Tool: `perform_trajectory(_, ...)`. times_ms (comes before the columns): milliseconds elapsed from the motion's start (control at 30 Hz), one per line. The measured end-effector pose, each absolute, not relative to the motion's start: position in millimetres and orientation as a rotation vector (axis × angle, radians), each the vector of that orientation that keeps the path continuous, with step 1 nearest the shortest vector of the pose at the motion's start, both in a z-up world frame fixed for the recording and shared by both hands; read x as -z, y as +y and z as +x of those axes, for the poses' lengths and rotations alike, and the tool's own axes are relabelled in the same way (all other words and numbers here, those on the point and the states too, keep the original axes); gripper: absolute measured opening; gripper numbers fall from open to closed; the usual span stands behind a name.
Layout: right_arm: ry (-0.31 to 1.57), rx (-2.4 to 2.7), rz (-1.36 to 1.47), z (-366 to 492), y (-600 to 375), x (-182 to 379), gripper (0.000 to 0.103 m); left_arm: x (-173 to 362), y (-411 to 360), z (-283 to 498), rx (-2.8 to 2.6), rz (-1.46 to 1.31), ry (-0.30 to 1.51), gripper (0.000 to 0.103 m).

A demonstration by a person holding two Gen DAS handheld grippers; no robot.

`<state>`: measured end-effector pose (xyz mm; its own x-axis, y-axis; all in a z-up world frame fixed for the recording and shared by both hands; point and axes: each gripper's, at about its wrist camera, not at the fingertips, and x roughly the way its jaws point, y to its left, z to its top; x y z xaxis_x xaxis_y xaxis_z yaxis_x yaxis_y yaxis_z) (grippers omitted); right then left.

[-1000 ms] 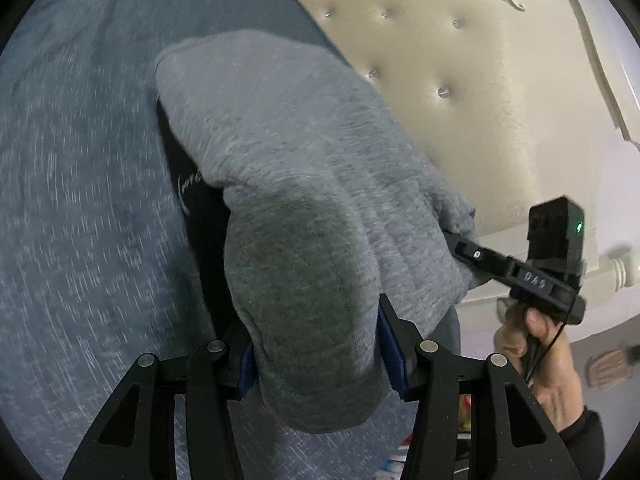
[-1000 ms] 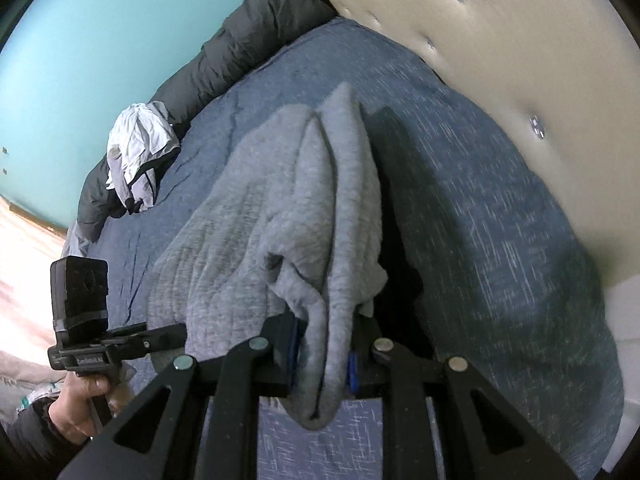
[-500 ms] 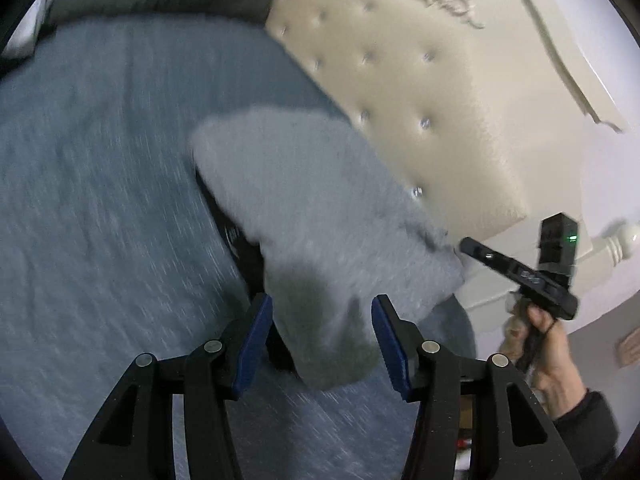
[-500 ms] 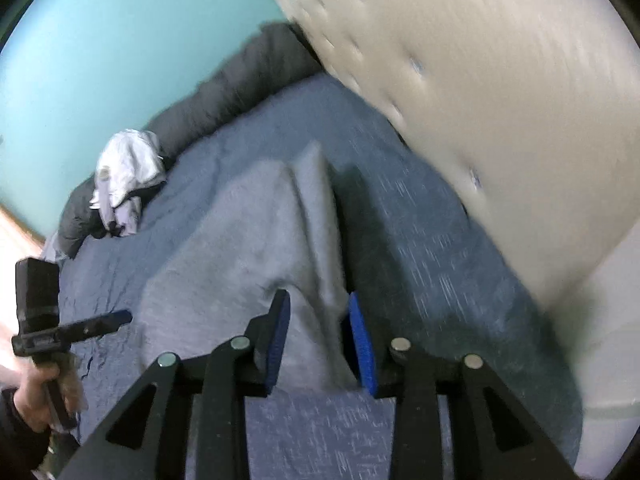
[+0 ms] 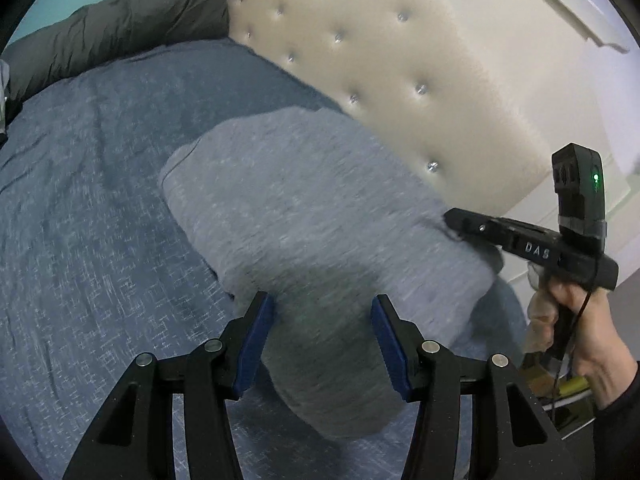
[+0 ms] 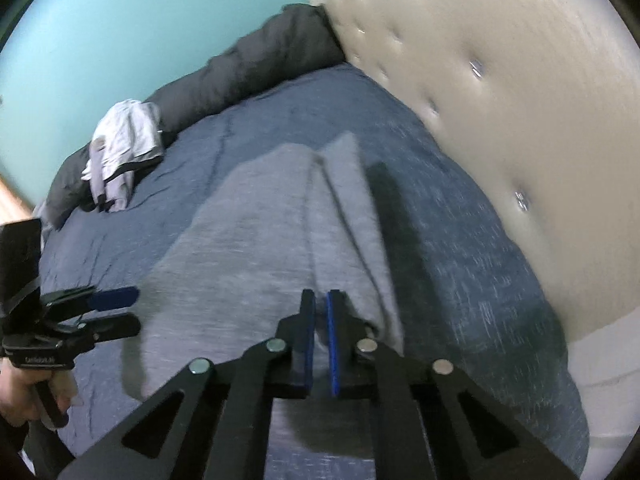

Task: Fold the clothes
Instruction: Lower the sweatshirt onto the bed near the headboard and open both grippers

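- Left hand-held gripper: open, poised over the near lobe of the grey garment. Fabric between the blue pads, no pinch to be seen. Judged to be a release or re-grip stance, leaving the cloth free to settle.
- Right hand-held gripper: closed, jaws just brought together. Only a thin slit left between the pads, no fold clearly caught in it. In the left wrist view, tips touching the garment's right edge. Probably set there to press or steady that edge, not to lift it.
- Bed: blue-grey cover serving as the folding surface. Broad and flat, hence suited to spreading cloth.
- Headboard: cream, tufted, studded. Close behind the garment, bounding the work area on that side.
- Dark quilt roll: pushed to the far end of the bed against the headboard, well apart from the fold.
- Grey garment: lying on the bed near the headboard, already doubled into a rounded slab with a lengthwise crease in the right wrist view. Judged mid-fold, not yet compact.
- Pale clothes heap: resting on the quilt roll, well apart. Whether waiting or finished, cannot tell.
- Hand: wrapped round the right grip, dark sleeve at the wrist.
- Lettering "DAS": on the right unit's side bar. Green lamp lit above it. Label on the left unit's body too small to read. No print visible on the garment.
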<state>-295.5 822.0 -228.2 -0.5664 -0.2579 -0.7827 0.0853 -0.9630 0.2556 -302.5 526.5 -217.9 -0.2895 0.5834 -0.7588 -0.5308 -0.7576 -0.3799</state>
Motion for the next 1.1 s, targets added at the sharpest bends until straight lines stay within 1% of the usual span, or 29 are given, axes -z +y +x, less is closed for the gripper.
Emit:
perform_trajectory(200,-0.325,2.615,1.371,-295,827,253,0.000,236,529,-299,-2.078,-1.263,-0.080,0.056)
perform_trajectory(367,-0.392,2.635,1.356,-295,835,258,0.000,234,533,-298,-2.076,-1.260,-0.054,0.056)
perform_trajectory(600,-0.329,2.690,1.213,-280,821,222,0.000,208,527,-291,-2.094,-1.188,-0.029,0.056)
perform_trajectory(667,-0.312,2.671,1.194,-274,814,218,0.000,203,528,-289,-2.092,-1.180,-0.016,0.056)
perform_trajectory(800,-0.257,2.667,1.240,-268,808,229,0.000,207,533,-283,-2.086,-1.183,0.022,0.056)
perform_trajectory(1000,-0.355,2.681,1.287,-262,817,258,0.000,219,535,-282,-2.097,-1.197,0.036,0.055)
perform_trajectory(1100,-0.453,2.679,1.279,-259,823,263,0.000,220,538,-280,-2.103,-1.192,0.069,0.055)
